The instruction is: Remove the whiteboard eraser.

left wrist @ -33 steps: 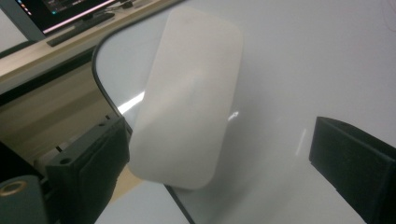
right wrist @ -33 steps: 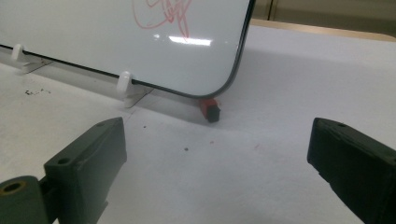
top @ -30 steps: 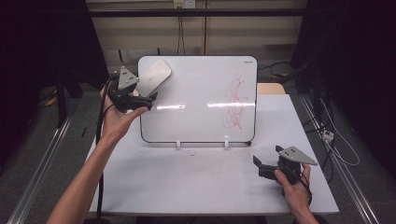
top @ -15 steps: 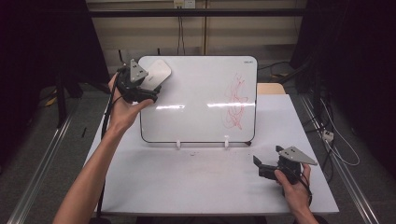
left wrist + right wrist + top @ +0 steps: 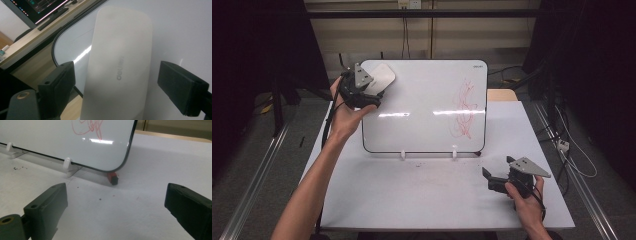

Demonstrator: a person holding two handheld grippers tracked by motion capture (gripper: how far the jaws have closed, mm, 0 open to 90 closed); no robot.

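Eraser (image 5: 117, 67): lower end cut off by the picture's bottom edge, surface blurred. Whiteboard (image 5: 62, 142): top cut off in right gripper view. Small red-black item (image 5: 112, 177) beneath its corner: too small to identify.

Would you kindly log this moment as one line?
left gripper: fingers just closing around eraser, not yet pressing | right gripper: open, resting on table | whiteboard: scribble remains

Each hand carries a black two-jaw tool. The left gripper (image 5: 371, 95) has a grey three-cornered plate on top and a black cable trailing down beside the bare forearm. The right gripper (image 5: 486, 179) bears the same grey plate. Seen close, the jaws are blocky matt black pads with small round holes in their ends, and a brass-coloured ring sits at the base. No sleeves cover the forearms.
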